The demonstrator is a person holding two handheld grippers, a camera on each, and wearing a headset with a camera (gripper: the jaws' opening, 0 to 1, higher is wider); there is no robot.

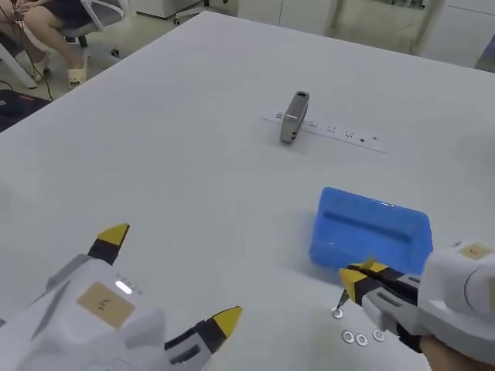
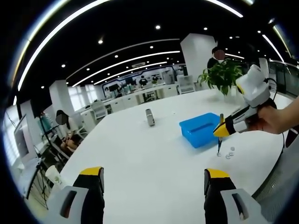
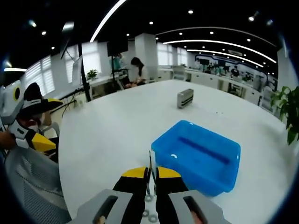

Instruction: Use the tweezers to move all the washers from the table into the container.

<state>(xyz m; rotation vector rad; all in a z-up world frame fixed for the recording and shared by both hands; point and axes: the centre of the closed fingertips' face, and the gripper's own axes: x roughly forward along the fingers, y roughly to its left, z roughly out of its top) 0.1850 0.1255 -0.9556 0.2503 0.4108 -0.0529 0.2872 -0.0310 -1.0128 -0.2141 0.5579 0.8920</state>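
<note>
A blue container [image 1: 371, 230] sits on the white table [image 1: 193, 178]. Just in front of it lie several small washers [image 1: 361, 338]. My right gripper [image 1: 357, 277] is shut on thin tweezers [image 1: 343, 298], whose tip points down at one washer [image 1: 338, 312] beside the container's near corner. In the right gripper view the jaws are closed on the tweezers [image 3: 150, 161], with the container [image 3: 196, 156] just ahead and washers [image 3: 149, 198] below. My left gripper [image 1: 170, 277] is open and holds nothing, low at the table's near left. The left gripper view looks across at the right gripper [image 2: 229, 127] and the container [image 2: 201, 129].
A small grey device [image 1: 294, 116] stands on a white power strip [image 1: 340, 132] at the table's far middle. A seated person [image 1: 46, 23] and chairs are beyond the far left edge. A potted plant [image 2: 224, 74] stands past the table.
</note>
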